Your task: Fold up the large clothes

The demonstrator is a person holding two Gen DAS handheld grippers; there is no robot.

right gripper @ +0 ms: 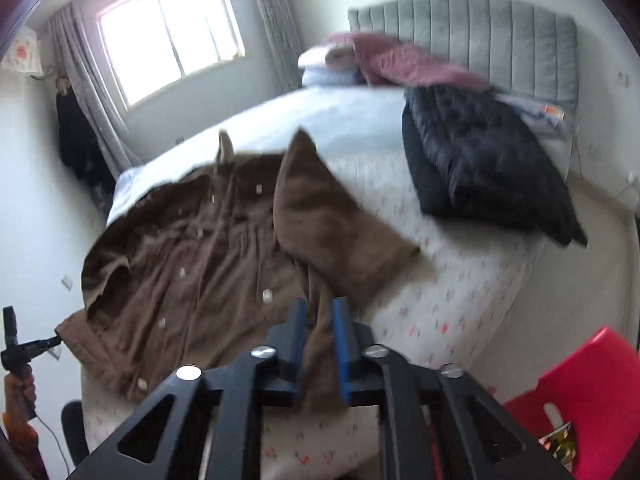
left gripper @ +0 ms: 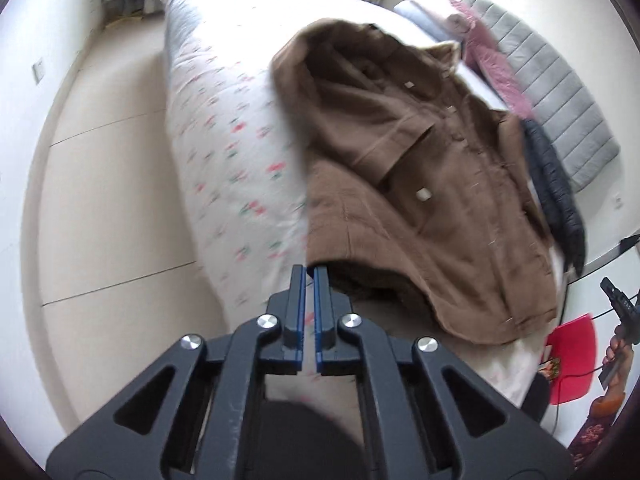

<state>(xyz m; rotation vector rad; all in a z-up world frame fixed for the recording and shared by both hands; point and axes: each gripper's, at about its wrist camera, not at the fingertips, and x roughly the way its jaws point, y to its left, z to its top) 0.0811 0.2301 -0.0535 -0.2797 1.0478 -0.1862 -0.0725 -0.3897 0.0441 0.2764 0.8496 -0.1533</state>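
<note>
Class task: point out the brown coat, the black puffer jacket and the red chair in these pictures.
brown coat (right gripper: 192,264): right wrist view, buttoned front.
black puffer jacket (right gripper: 484,152): right wrist view, quilted top.
red chair (right gripper: 580,384): right wrist view, seat back.

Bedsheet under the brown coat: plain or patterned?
Patterned: the bedsheet is white with small red and green motifs. Left wrist view shows it best.

My left gripper angles steeply downward, its blue-lined jaws drawn nearly together with only a sliver of a gap; seen from the right wrist it sits at the far left, gripped in a hand with fingers curled around the handle. My right gripper also tilts downward, jaws part-way apart with a fold of the brown coat between the pads. From the left wrist, the right hand holds its handle at the far right edge.
</note>
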